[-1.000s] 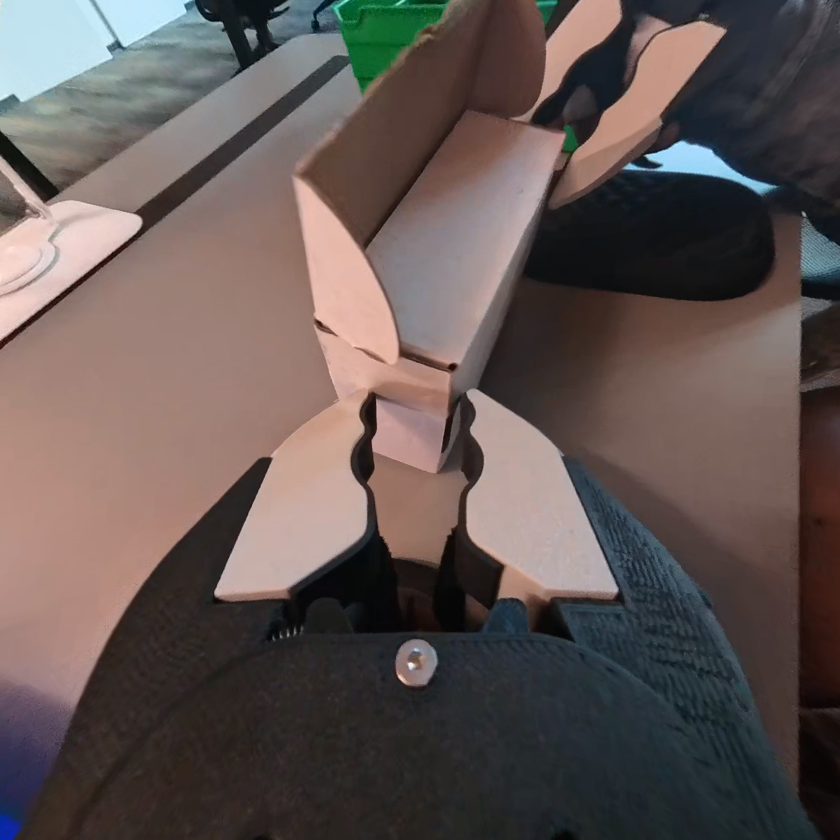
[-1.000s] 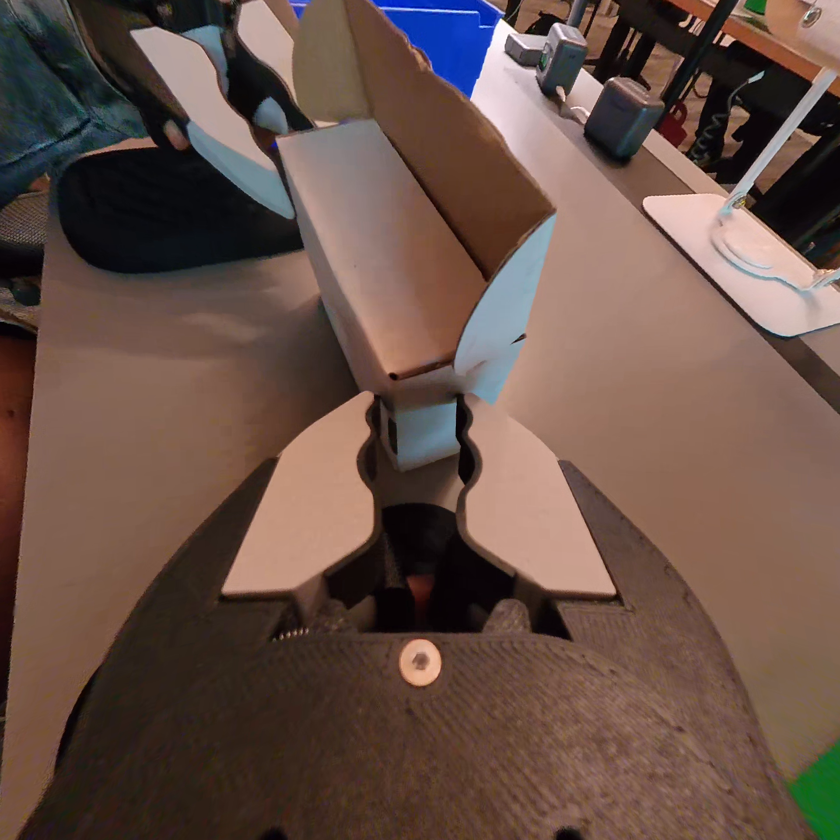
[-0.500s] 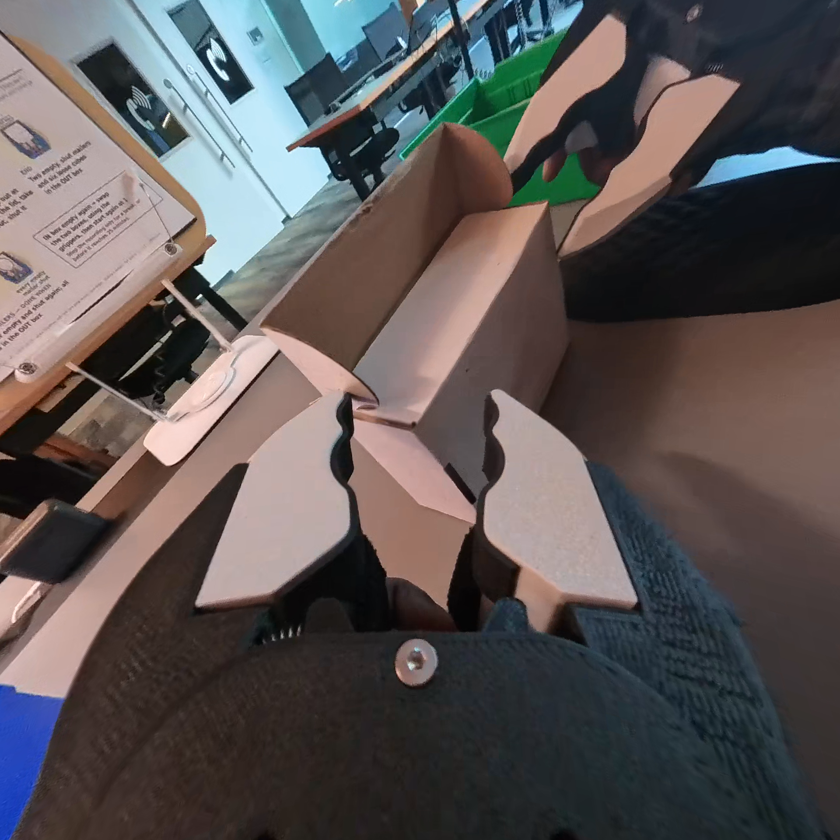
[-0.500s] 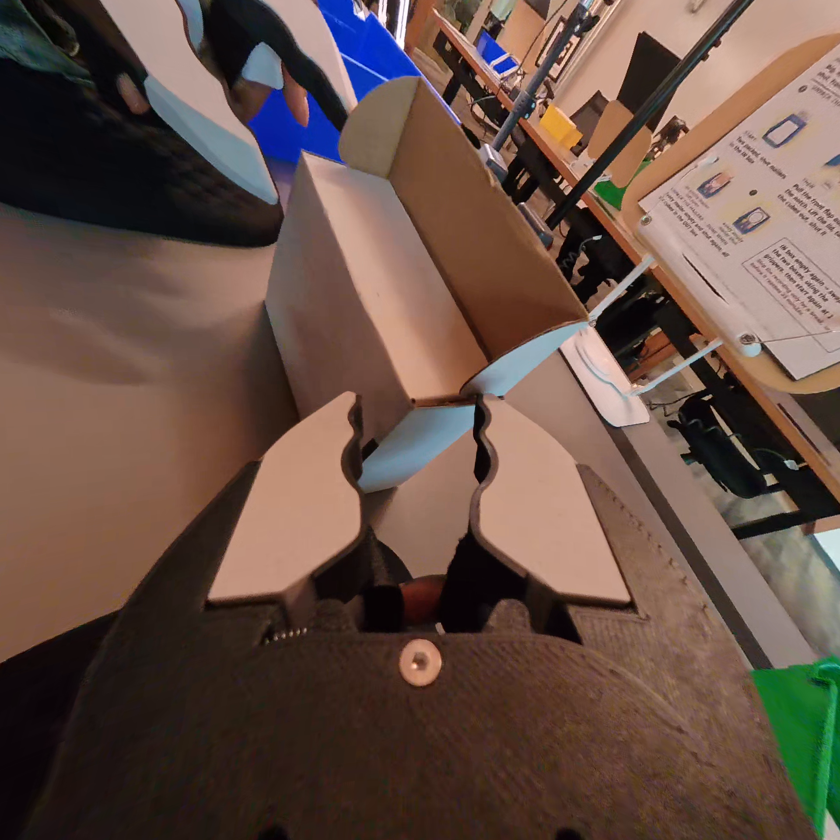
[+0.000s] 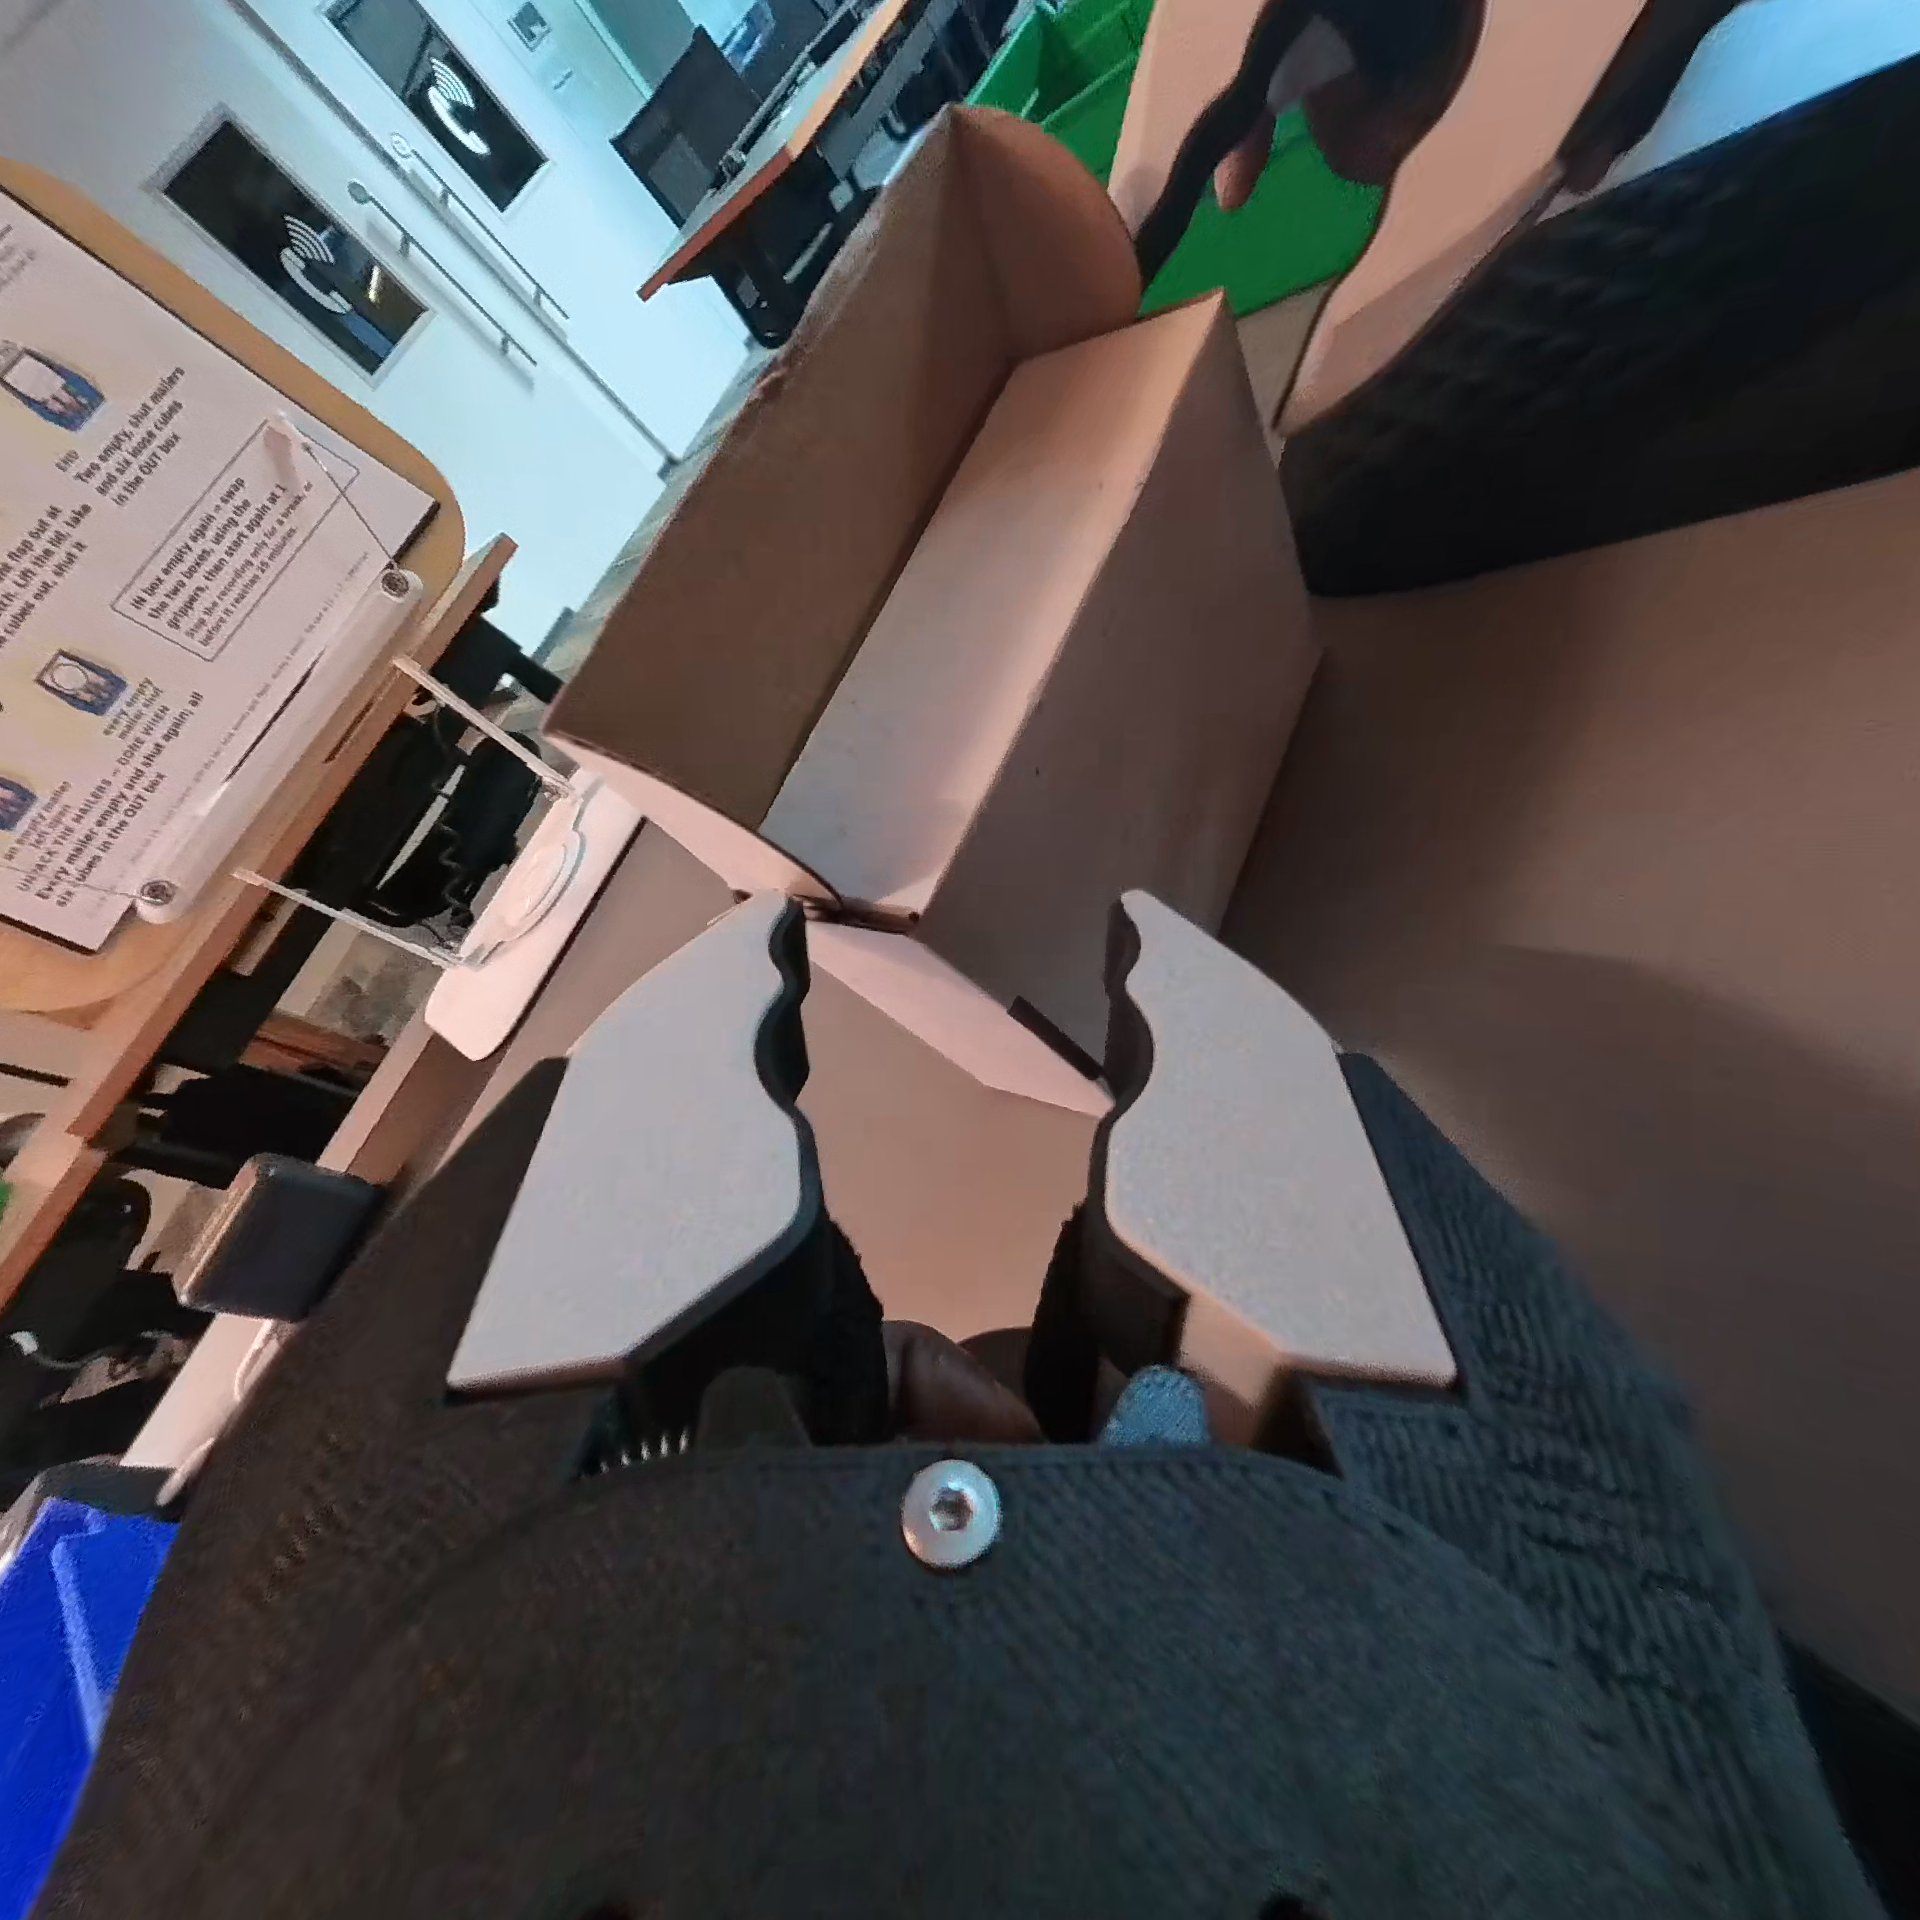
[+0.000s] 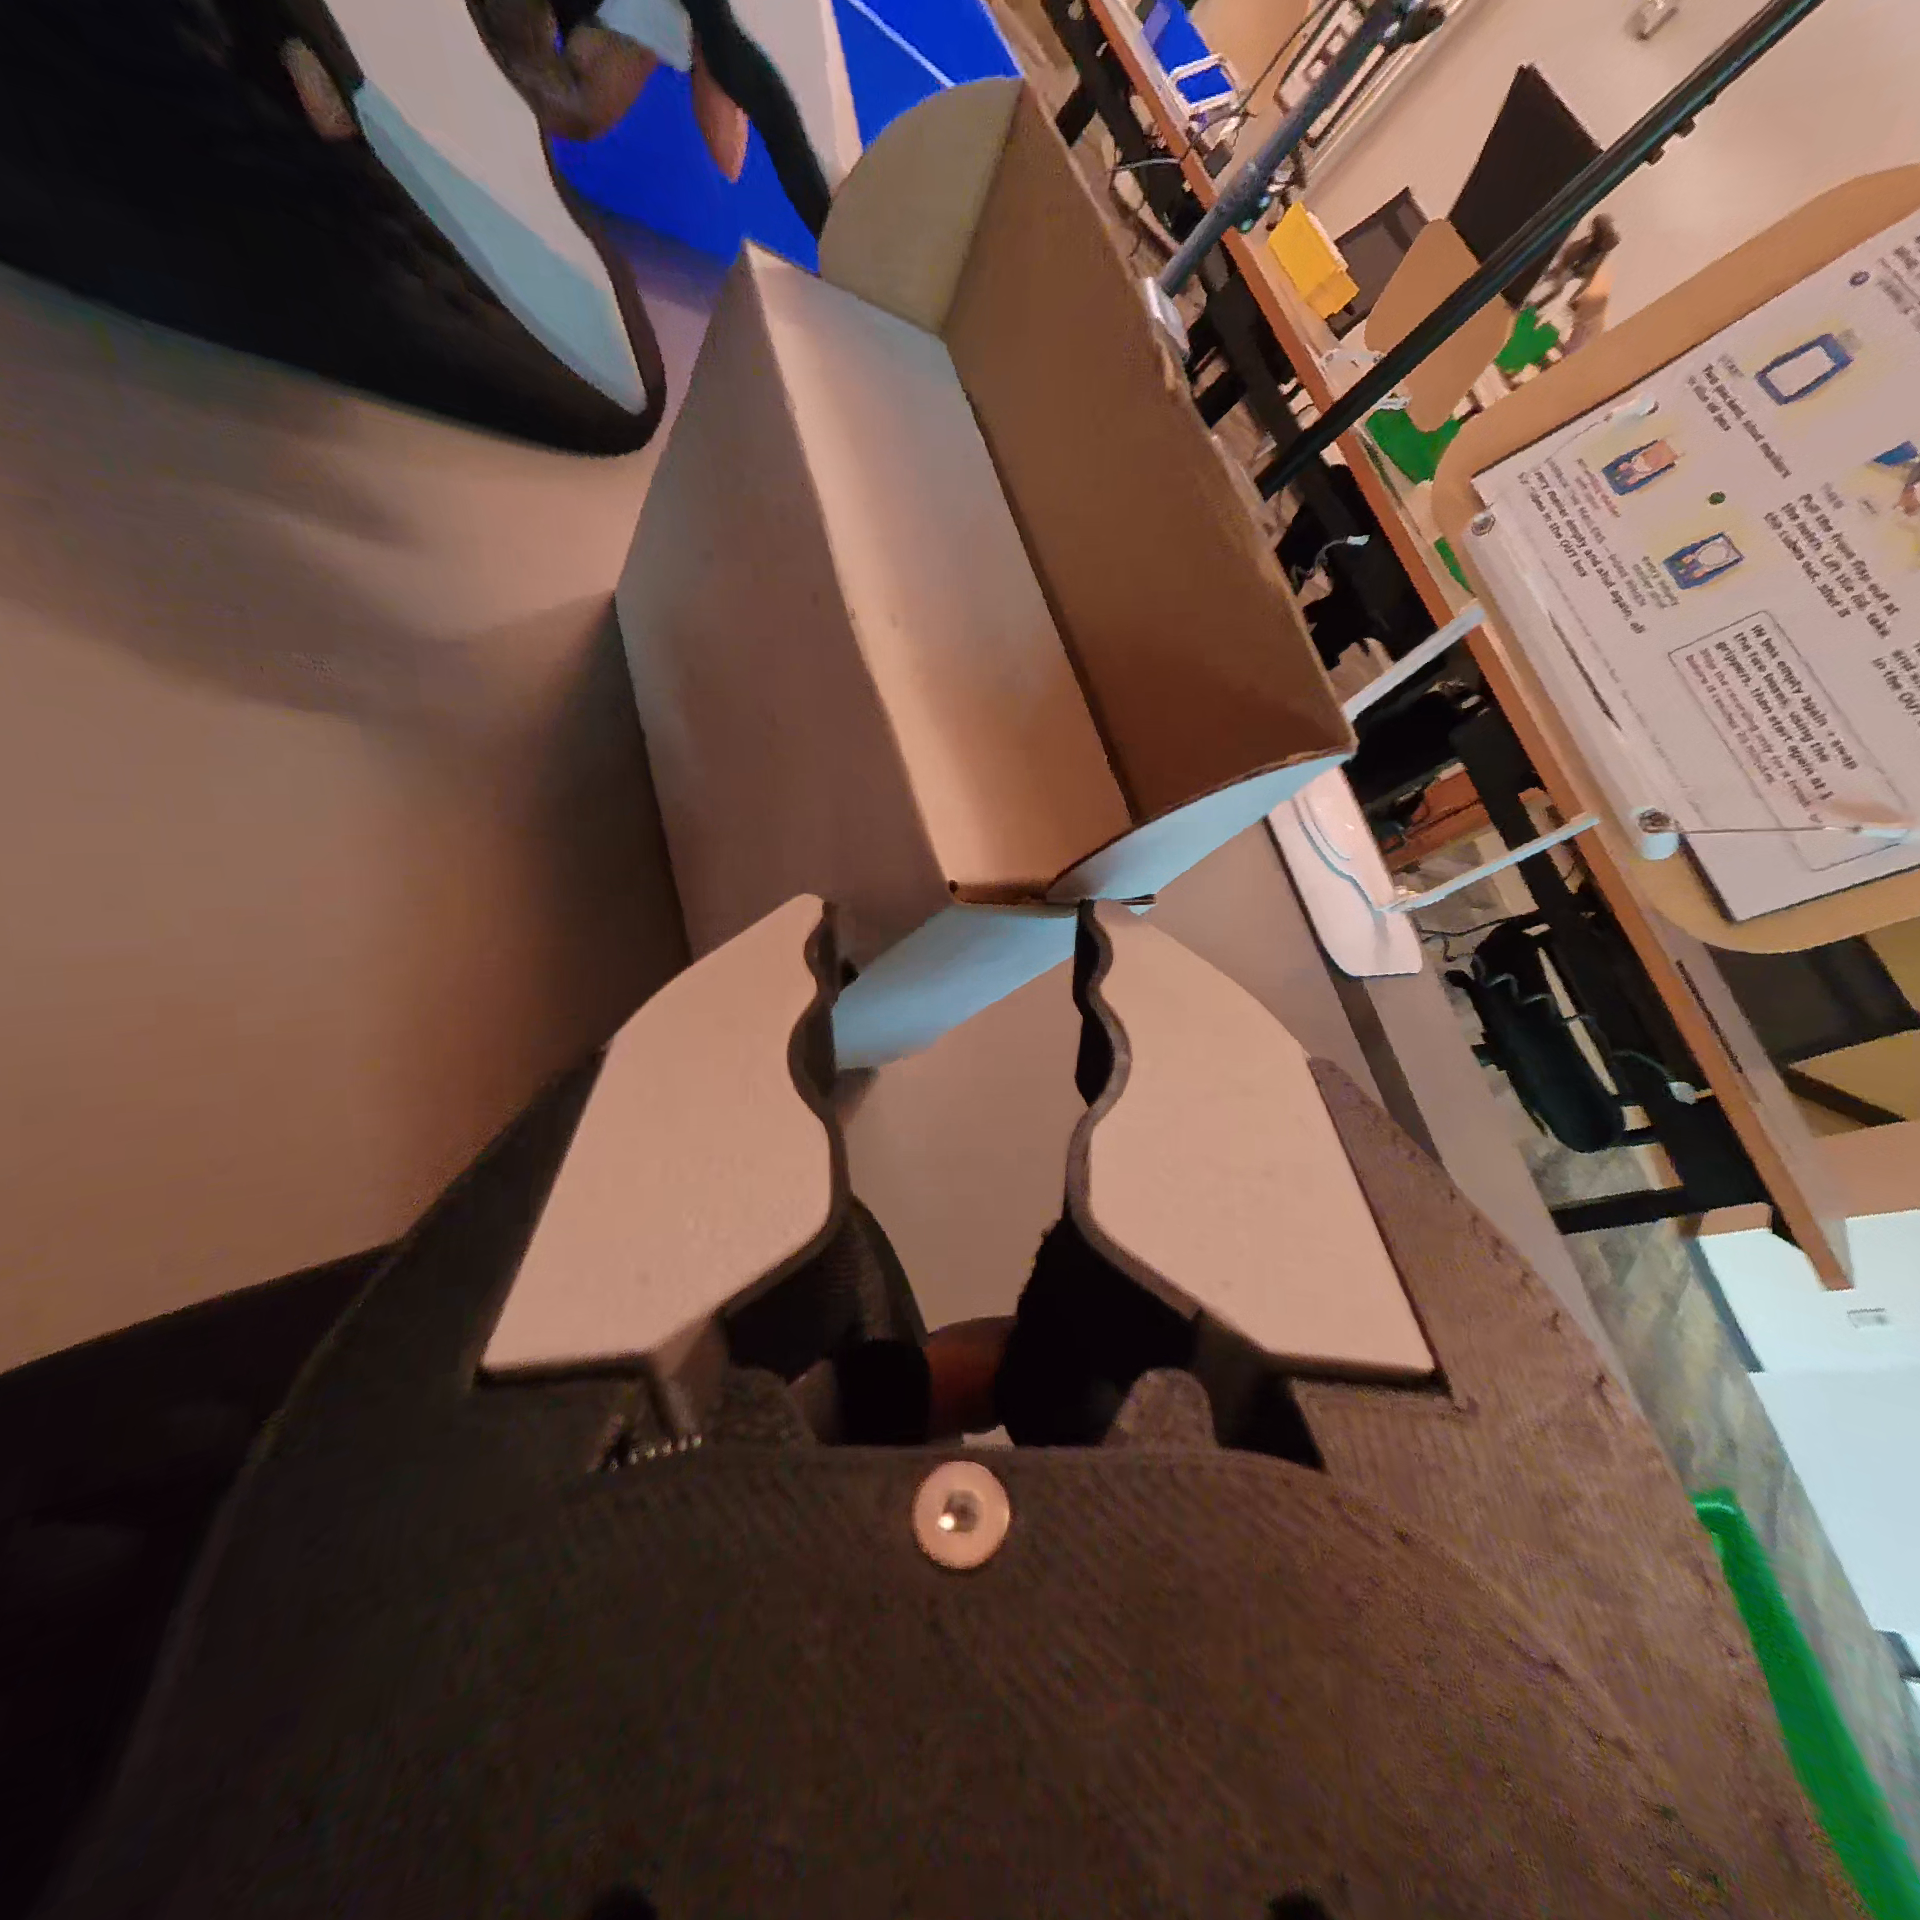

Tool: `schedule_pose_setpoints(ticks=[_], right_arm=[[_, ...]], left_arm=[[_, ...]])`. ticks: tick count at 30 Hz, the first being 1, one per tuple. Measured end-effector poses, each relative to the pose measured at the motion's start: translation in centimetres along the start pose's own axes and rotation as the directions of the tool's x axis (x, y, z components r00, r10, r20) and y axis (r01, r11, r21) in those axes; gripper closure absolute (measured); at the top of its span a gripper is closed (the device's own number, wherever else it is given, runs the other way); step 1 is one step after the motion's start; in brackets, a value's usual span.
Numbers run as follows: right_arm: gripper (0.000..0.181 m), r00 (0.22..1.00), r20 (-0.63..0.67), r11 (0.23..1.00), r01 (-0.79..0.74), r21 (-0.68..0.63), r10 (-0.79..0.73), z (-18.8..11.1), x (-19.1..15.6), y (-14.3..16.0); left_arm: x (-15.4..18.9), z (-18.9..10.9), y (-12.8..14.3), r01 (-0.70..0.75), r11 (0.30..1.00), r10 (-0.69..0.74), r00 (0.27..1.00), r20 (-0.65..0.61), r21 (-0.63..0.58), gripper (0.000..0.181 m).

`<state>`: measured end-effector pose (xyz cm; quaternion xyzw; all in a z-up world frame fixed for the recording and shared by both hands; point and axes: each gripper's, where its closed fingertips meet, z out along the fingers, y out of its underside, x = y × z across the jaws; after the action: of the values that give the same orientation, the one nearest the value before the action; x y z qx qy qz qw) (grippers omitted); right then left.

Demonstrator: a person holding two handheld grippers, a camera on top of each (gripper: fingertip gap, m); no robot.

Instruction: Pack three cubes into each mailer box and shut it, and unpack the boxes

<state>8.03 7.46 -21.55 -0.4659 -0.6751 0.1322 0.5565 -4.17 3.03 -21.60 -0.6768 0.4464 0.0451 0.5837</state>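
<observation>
One cardboard mailer box (image 5: 1039,644) lies on the brown table (image 5: 1610,935) between my two grippers, one at each end. Its long lid (image 5: 769,540) stands open on the side toward the instruction board. My left gripper (image 5: 956,935) is open, with the box's end flap (image 5: 935,1023) lying between its fingers. In the right wrist view the same box (image 6: 831,582) has its lid (image 6: 1122,499) raised. My right gripper (image 6: 956,925) is open around the other end flap (image 6: 956,982). The inside of the box is hidden. No cubes show.
A green bin (image 5: 1247,208) sits beyond the box in the left wrist view, and a blue bin (image 6: 675,177) in the right wrist view. An instruction board (image 6: 1714,623) on a white stand (image 6: 1340,883) is beside the table. A small black device (image 5: 270,1236) rests near the edge. Left tips to right tips: about 15 centimetres.
Both grippers were shut on the box's end tabs and have opened. Both have tilted and dropped lower. The end flaps have folded outward between the fingers.
</observation>
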Motion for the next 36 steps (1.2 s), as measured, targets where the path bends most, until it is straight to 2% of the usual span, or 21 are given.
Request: schedule_pose_setpoints(ticks=[4, 8, 10, 12, 15, 18, 21, 23, 25, 31, 36], right_arm=[[0.121, 0.996, 0.028, 0.993, -0.091, 0.076, 0.089, -0.8, 1.1, -1.1], [0.098, 0.998, 0.007, 0.993, -0.068, 0.101, 0.068, -1.3, 3.3, -2.1], [0.096, 0.998, 0.039, 0.995, -0.053, 0.079, 0.05, -0.8, 3.5, -2.3], [0.096, 0.998, 0.066, 0.999, -0.024, 0.043, 0.021, -0.2, 3.3, -2.2], [0.103, 0.997, 0.073, 1.0, 0.007, 0.029, -0.009, 0.5, 2.8, -2.2], [0.111, 0.998, 0.008, 0.998, 0.056, 0.013, -0.056, 0.7, 3.1, -2.1], [0.116, 0.998, -0.023, 0.998, 0.054, 0.012, -0.054, 0.5, 3.0, -2.2], [0.131, 0.997, -0.042, 0.998, 0.062, -0.008, -0.062, 0.4, 2.8, -1.9], [0.136, 0.996, -0.048, 0.997, 0.077, -0.013, -0.078, 0.3, 2.4, -1.7], [0.142, 0.999, -0.023, 0.999, 0.04, -0.004, -0.04, 0.1, 1.3, -1.4], [0.151, 0.999, 0.01, 0.999, -0.052, 0.012, 0.051, 0.1, 1.0, -1.2]], left_arm=[[-1.4, -0.8, -1.0, 0.075, 0.995, -0.075, 0.997, -0.005, 0.062, 0.125], [-4.3, -1.1, -2.2, 0.054, 0.994, -0.058, 0.998, 0.039, 0.097, 0.104], [-4.2, -0.7, -2.6, 0.037, 0.995, -0.035, 0.999, -0.026, 0.088, 0.094], [-3.9, -0.1, -2.6, 0.006, 0.997, 0.0, 0.998, -0.068, 0.078, 0.092], [-3.1, 0.7, -2.1, -0.047, 0.997, 0.053, 0.994, -0.098, 0.056, 0.098], [-3.0, 0.7, -2.0, -0.091, 0.994, 0.094, 0.995, -0.044, 0.061, 0.106], [-3.1, 0.5, -2.1, -0.062, 0.994, 0.063, 0.998, -0.006, 0.087, 0.12], [-2.8, 0.5, -1.7, -0.057, 0.995, 0.058, 0.998, -0.009, 0.08, 0.128], [-2.3, 0.4, -1.4, -0.069, 0.994, 0.07, 0.997, -0.014, 0.079, 0.131], [-1.6, 0.2, -1.0, -0.045, 0.996, 0.047, 0.998, -0.032, 0.075, 0.141], [-1.4, 0.2, -0.6, 0.016, 0.997, -0.012, 0.998, -0.06, 0.077, 0.152]])
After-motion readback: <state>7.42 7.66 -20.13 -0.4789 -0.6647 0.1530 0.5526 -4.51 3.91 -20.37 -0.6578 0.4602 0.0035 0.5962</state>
